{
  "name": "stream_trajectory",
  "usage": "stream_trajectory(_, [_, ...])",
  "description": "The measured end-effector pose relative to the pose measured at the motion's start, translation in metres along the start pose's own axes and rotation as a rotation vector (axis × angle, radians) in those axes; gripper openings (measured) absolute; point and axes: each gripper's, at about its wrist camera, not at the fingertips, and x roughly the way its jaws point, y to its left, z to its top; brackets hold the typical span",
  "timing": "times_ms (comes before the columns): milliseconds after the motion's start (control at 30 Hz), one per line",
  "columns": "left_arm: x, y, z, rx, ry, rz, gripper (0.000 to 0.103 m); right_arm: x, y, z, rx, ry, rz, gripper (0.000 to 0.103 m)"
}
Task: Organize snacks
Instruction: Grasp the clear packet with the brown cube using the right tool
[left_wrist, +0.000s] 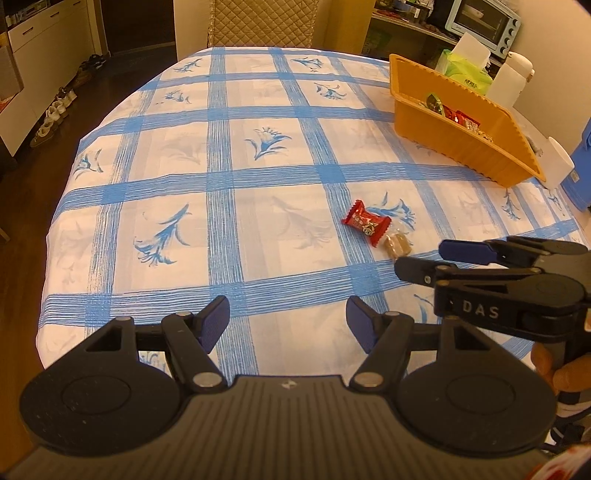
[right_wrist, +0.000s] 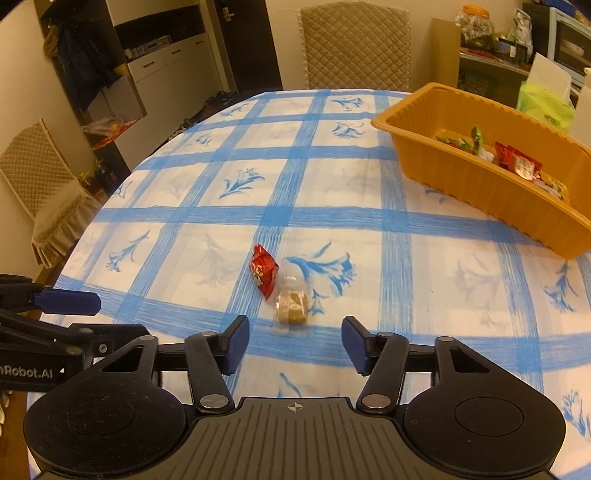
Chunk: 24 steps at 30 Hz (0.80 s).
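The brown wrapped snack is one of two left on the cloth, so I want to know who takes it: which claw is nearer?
Right. The right claw is open just short of the brown wrapped snack, facing it. The left claw, also open, sits farther back and to the snack's left.

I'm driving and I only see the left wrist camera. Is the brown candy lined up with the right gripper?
Observer: Yes. In the right wrist view the brown candy lies just ahead of the right gripper, about centred between its open fingers.
Operator: Is anything standing left of the table?
Observer: A second quilted chair stands there, outside your picture.
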Motion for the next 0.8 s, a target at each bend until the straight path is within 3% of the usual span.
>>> stream_trajectory(400, [0.006, 0.004, 0.004, -0.008, 0.003, 0.014, 0.067, 0.021, 0.007, 0.005, -0.088, -0.003, -0.029, 0.043])
stream_trajectory(600, [0.008, 0.002, 0.007, -0.002, 0.001, 0.01, 0.067, 0.023, 0.006, 0.004, -0.118, -0.004, -0.037, 0.025])
stream_trajectory(800, [0.012, -0.005, 0.011, 0.008, -0.004, -0.018, 0.067, 0.018, -0.01, 0.006, -0.08, -0.009, -0.071, 0.023])
